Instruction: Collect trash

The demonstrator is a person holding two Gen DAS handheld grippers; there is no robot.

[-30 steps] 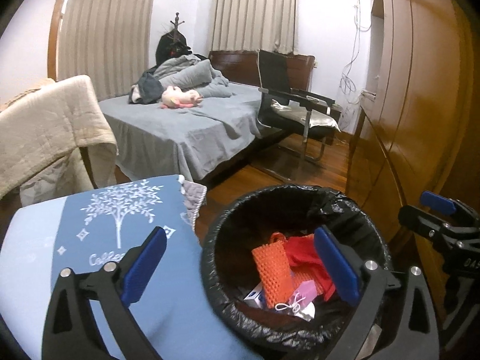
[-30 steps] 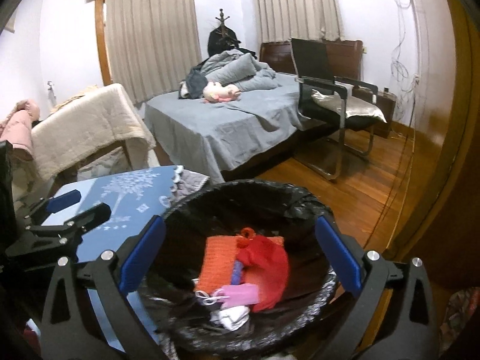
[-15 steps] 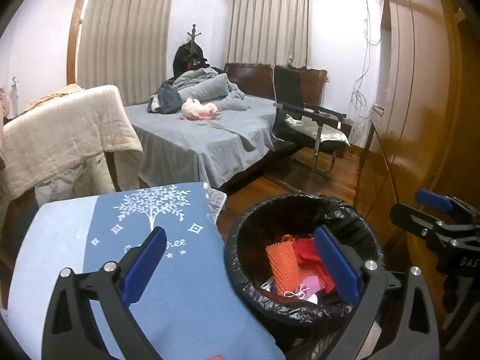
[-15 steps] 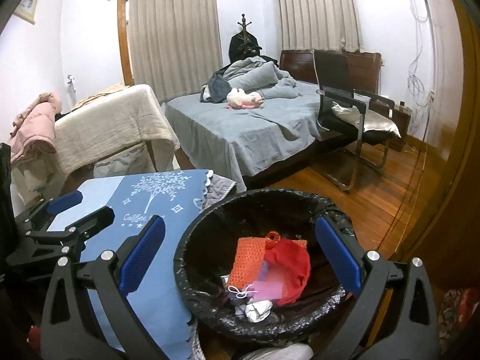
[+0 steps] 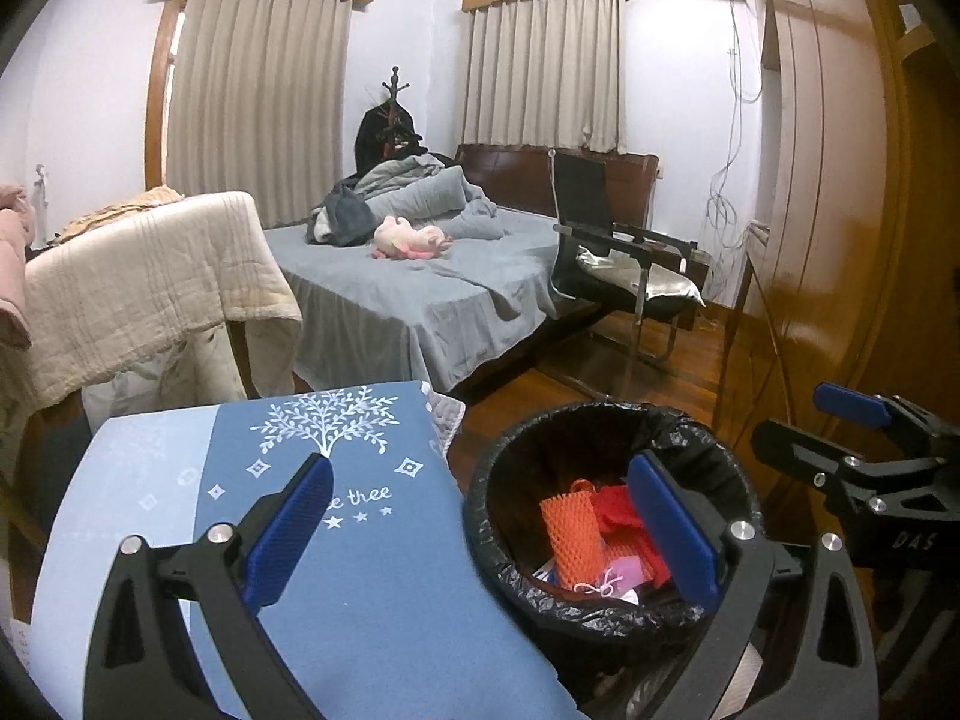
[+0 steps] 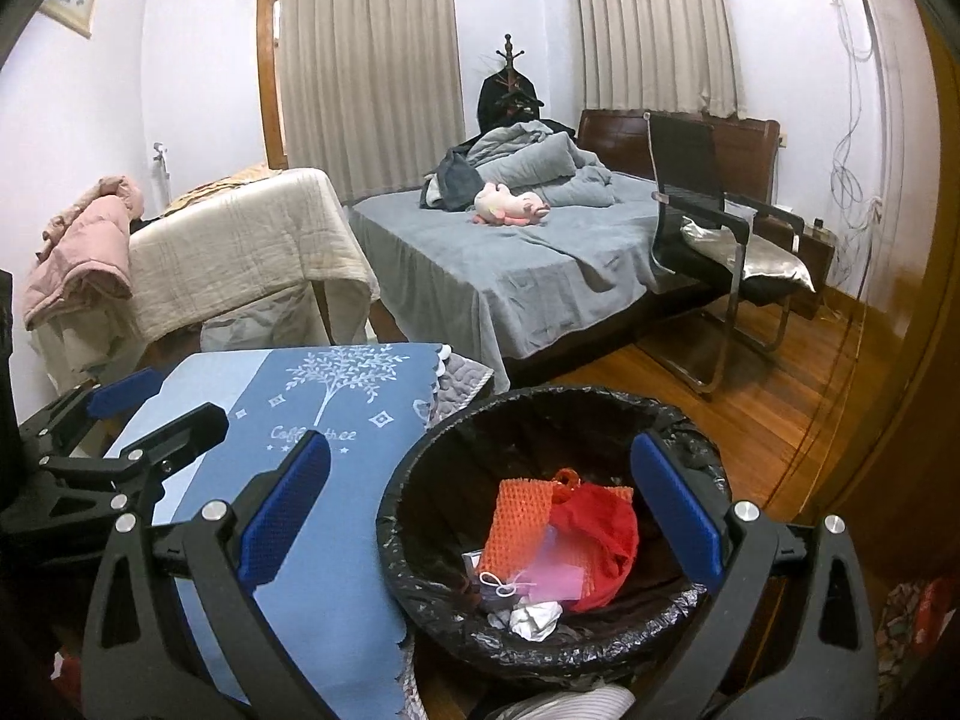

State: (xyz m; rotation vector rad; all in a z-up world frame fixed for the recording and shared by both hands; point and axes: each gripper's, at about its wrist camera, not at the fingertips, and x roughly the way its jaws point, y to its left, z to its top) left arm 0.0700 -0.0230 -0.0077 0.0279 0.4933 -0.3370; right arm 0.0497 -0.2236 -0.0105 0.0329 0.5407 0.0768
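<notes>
Both grippers (image 5: 480, 531) (image 6: 480, 510) wide apart, empty — crinkly black-lined round bin (image 6: 420, 576), orange mesh (image 6: 519, 519) inside.

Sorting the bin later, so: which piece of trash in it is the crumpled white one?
The crumpled white paper wad at the near edge of the bin, below the orange foam net and red net bag, which are coloured mesh.

One bin (image 6: 420, 594), one chair (image 6: 708, 240) (two curtains (image 6: 372, 78)).
</notes>
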